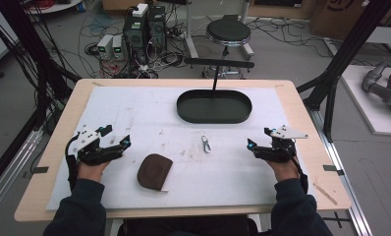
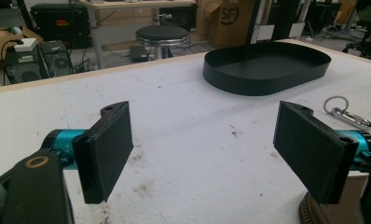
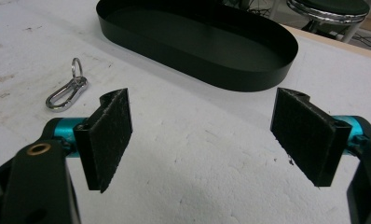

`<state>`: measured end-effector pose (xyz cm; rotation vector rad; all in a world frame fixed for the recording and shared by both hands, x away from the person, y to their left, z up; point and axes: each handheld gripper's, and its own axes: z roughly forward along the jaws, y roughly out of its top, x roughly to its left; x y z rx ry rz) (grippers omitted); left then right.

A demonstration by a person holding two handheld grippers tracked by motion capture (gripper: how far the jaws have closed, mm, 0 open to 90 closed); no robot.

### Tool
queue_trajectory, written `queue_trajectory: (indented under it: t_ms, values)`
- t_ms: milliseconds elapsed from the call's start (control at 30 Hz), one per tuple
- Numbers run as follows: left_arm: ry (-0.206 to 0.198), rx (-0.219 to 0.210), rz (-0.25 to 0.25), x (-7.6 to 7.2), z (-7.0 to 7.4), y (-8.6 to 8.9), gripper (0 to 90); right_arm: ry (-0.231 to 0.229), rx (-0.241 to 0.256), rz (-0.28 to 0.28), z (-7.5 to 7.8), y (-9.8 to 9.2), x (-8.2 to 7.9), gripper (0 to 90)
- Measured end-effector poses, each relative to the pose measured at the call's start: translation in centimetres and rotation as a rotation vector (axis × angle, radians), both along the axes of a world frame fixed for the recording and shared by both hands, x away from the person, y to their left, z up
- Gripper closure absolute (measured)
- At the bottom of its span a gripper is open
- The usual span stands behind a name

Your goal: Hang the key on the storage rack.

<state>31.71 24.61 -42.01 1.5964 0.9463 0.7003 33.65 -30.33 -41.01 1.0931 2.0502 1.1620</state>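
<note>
On white foam mat (image 1: 134,118), oval black tray (image 1: 214,106), metal carabiner (image 1: 206,144), brown pouch (image 1: 154,171)

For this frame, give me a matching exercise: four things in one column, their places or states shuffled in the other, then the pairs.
1. black oval metal tray
2. silver metal carabiner clip with key ring
3. brown rounded leather pouch
4. left gripper

A. near the table's front edge
B. open, holding nothing
C. far side of the table
D. table centre, in front of the tray

Pairs: 1-C, 2-D, 3-A, 4-B
</note>
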Motion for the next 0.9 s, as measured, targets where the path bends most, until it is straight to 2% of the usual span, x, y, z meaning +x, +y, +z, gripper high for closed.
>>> queue_trajectory:
  t_ms: [267,367,500,700,767,833,900]
  values:
    - [0.010,-0.001,0.007,0.5,-0.2,-0.1,19.9,0.014,0.006,0.001,-0.4,-0.3,0.1,21.0]
    - [0.009,0.003,0.006,0.5,-0.1,-0.1,20.0,0.016,0.014,0.011,-0.3,-0.3,-0.1,25.3]
    - [0.006,-0.002,-0.001,0.4,-0.1,-0.2,20.1,0.014,0.011,0.023,-0.2,0.0,-0.3,25.3]
    - [0.003,0.005,-0.012,0.0,0.0,-0.4,20.3,0.015,0.010,0.062,0.1,1.8,-0.4,24.6]
    - [0.004,0.004,-0.010,-0.2,0.0,-0.2,20.3,0.051,0.012,0.074,0.2,2.6,-0.2,21.8]
    - [0.002,0.001,-0.008,-0.3,0.0,-0.1,20.3,0.063,0.003,0.085,0.2,3.1,-0.1,21.2]
    - [0.003,-0.005,-0.001,-0.4,0.0,0.1,20.3,0.084,-0.024,0.123,0.0,4.6,0.1,20.2]
